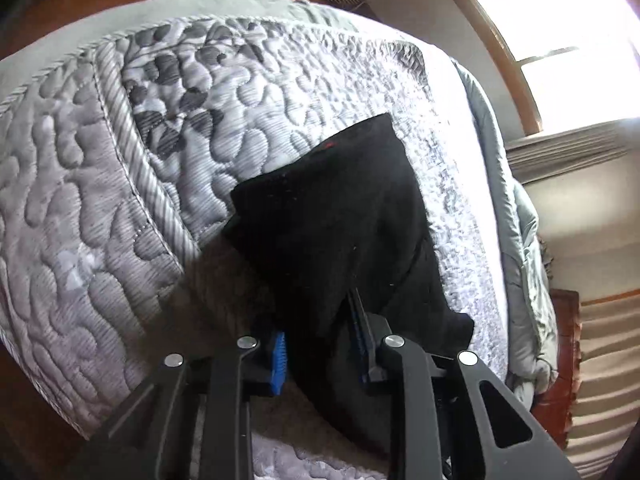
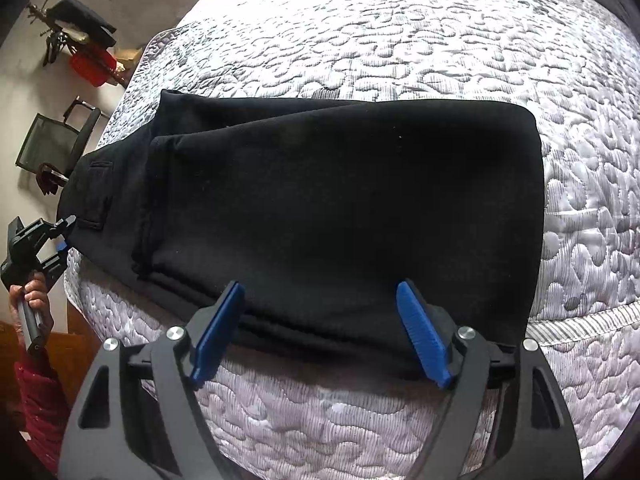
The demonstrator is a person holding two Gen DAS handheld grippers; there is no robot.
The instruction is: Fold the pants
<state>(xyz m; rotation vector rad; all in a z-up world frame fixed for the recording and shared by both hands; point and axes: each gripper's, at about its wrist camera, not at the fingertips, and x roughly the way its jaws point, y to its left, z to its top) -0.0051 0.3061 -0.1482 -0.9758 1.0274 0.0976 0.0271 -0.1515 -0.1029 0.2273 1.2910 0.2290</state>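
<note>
Now left gripper (image 1: 320, 344) clamping pants (image 2: 320, 200), angled downward, right gripper (image 2: 320, 328) open.

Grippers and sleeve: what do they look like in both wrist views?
Both are black linkage frames with triangular cut-outs and round silver pivot pins. Right gripper has ribbed blue finger pads; left gripper shows the same blue pads. The person's left hand holds a black handle; the sleeve is dark red.

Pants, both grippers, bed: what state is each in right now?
Pants: folded over, lying flat on the quilt.
Left gripper: fingers closed on the pants' edge.
Right gripper: fingers open, straddling the near edge.
Quilt: spread over the bed.
</note>
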